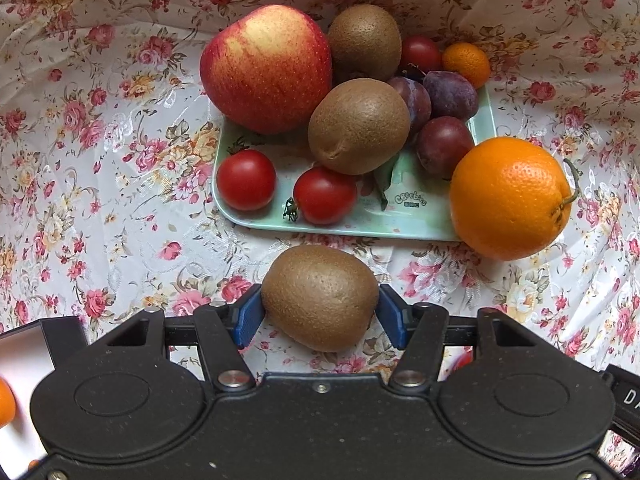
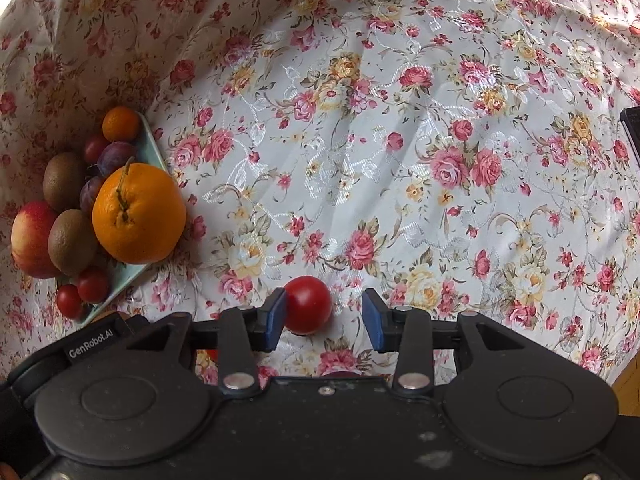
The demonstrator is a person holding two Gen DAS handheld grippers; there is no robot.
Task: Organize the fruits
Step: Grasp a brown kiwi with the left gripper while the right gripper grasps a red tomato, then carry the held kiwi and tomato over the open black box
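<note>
Already your left tool had a kiwi pinched between its blue pads, one pad pressed to each side of the fruit, just short of the near edge of the green tray. That kiwi looked firm but thin-skinned and a little fuzzy, so it probably gripped well; you were right to take it across its short middle, and a light squeeze was likely all it needed before bruising. Your right tool stood spread around a small red tomato lying on the flowered cloth of the bench: its left pad touched or nearly touched the tomato, while the right pad stood apart from it. That tomato was smooth, round and soft, so I judged it apt to roll or slip; closing centred on its widest part seemed the safe hold. Beyond, the tray carried an apple, two more kiwis, several plums, small tomatoes and a little mandarin, with a big orange sitting at its right corner, partly off the edge. Free space remained only along the tray's near strip.
</note>
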